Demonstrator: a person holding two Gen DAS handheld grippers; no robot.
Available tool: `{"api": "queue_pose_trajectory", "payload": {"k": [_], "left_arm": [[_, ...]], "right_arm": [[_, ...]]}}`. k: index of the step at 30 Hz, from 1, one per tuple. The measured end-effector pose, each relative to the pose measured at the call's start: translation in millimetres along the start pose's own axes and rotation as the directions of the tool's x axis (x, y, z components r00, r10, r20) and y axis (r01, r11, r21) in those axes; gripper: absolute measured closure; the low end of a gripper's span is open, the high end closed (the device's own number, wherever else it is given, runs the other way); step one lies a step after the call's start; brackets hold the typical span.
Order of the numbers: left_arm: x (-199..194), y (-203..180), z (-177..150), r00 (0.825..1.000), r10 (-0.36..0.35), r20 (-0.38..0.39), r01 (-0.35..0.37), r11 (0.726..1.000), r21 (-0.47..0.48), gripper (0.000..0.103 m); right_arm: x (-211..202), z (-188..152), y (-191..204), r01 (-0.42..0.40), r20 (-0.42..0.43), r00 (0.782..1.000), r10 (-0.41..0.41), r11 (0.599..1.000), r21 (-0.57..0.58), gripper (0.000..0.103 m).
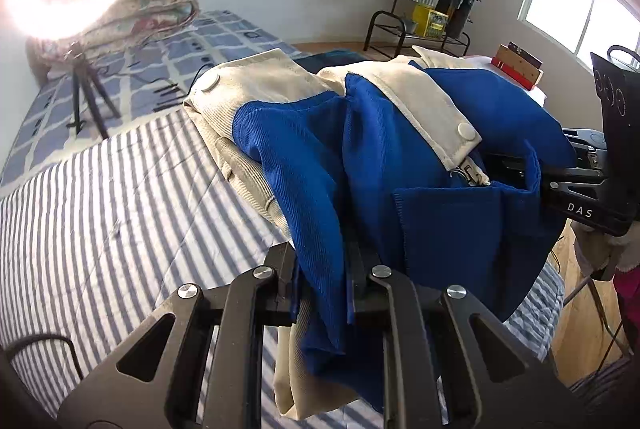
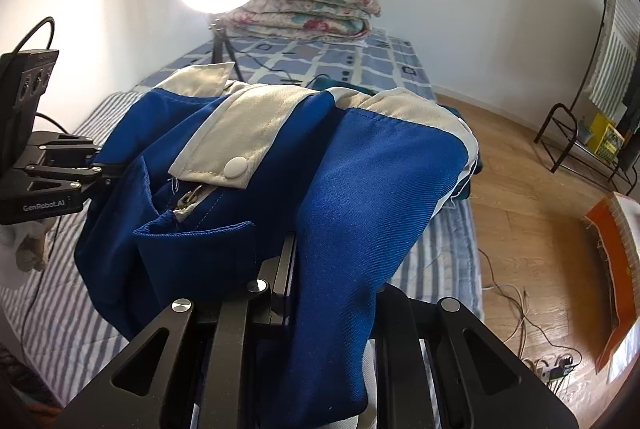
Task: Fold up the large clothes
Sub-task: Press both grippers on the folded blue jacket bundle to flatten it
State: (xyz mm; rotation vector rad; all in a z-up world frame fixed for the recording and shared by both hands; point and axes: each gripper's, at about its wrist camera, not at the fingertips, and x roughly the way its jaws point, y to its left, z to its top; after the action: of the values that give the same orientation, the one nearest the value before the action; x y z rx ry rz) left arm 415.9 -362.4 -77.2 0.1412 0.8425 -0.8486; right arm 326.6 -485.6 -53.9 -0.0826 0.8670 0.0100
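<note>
Left gripper (image 1: 324, 293): clamped on blue-and-beige jacket (image 1: 400, 149) fabric, bunched above the striped bed (image 1: 100, 197). Right gripper (image 2: 332, 293): likewise pinching the jacket. Risk: thick gathered folds may slip from either pinch, dropping a corner and skewing the fold.

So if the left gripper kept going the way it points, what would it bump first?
Probably the blue and beige jacket itself, bunched right ahead of the left gripper, which already pinches it. Beyond that, likely the striped bed cover.

Both grippers (image 1: 324, 293) (image 2: 332, 293) clamped (tilted down).
</note>
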Motion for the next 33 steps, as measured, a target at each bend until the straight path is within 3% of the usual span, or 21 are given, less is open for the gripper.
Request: {"api": "queue_pose_trajectory", "payload": {"k": [10,17,24,33], "left_arm": [[34,2,53,0.998,-0.013,0.058,0.012,1.000,0.010,0.090],[67,21,112,0.994,-0.034,0.100,0.039,0.998,-0.046,0.090],[114,44,177,0.990,-0.015,0.138,0.029,0.995,-0.099,0.090],[182,73,219,0.989,0.019,0.146,0.002,0.989,-0.149,0.090]], "right_arm": [[14,33,-36,0.035,0.042,0.998,-0.035,0.999,0.008,0.089],[35,76,-72,0.035,0.077,0.996,-0.035,0.999,0.006,0.089],[75,121,-112,0.026,0.108,0.994,-0.026,1.000,0.001,0.089],[144,150,-155,-0.030,0.108,0.994,0.026,0.999,0.034,0.089]]}}
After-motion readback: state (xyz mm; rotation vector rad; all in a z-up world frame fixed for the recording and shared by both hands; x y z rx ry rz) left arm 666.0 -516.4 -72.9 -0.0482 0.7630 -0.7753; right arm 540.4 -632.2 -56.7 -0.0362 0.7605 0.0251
